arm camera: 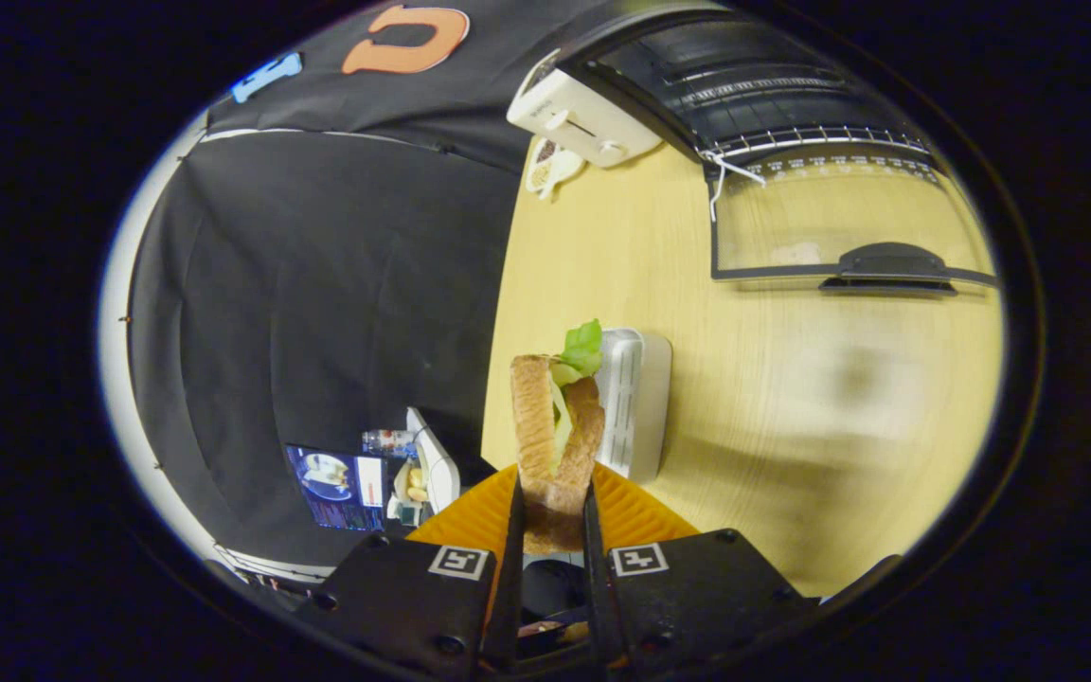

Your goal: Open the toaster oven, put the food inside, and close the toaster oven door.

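Hand-held gripper (pixel 553 516): both fingers pinched on a sandwich (pixel 555 431), one finger against each bread slice at its near end. Sandwich is carried clear of the surface (pixel 792 407), standing out ahead of the fingers; two toasted slices with lettuce (pixel 583 349) poking out at the far end.

Just behind the fingers and the sandwich's near end: an orange ribbed plate (pixel 635 516), at the edge of the light wood surface. Just beside the sandwich, on the surface: a white ribbed rack-like object (pixel 631 398); what it is, cannot tell.

Well beyond the fingers: toaster oven (pixel 754 85), door (pixel 839 223) swung fully open, glass panel lying flat toward the gripper, dark handle (pixel 886 265) at its near edge. Wire rack (pixel 792 142) visible inside the dark cavity.

Beside the oven: a white slot toaster (pixel 583 118), and a small white dish (pixel 550 166) next to it, contents unclear.

Past the surface's edge: black cloth wall (pixel 318 284), a lit screen (pixel 337 488) low down.
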The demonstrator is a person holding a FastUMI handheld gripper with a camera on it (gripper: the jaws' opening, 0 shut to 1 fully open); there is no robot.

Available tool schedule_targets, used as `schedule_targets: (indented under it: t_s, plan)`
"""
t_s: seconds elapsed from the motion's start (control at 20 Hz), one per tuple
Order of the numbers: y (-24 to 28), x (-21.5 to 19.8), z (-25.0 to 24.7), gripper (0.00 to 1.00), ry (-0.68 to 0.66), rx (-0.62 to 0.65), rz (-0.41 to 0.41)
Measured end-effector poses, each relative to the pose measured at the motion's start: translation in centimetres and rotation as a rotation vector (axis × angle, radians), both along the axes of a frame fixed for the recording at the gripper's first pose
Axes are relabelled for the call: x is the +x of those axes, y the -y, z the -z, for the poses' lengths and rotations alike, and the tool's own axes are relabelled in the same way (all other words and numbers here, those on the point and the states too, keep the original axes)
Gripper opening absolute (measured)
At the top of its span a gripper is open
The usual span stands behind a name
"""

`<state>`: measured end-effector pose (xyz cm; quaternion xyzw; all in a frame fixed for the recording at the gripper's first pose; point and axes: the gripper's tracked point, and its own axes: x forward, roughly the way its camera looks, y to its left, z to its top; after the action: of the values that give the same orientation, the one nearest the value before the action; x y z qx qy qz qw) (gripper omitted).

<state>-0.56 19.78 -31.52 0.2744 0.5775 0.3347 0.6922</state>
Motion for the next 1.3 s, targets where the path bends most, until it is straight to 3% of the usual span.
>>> schedule_targets:
  t_s: [0.25, 0.5, 1.0, 1.3]
  plan:
    - [4.1, 0.3, -5.6, 0.34, 0.088, 0.021, 0.109]
    - [9.3, 3.5, -8.3, 0.34, 0.159, 0.046, 0.34]
    - [14.0, 14.5, -3.0, 0.33, 0.181, 0.185, 0.722]
    - [15.5, 21.9, -1.0, 0.34, 0.259, 0.308, 0.892]
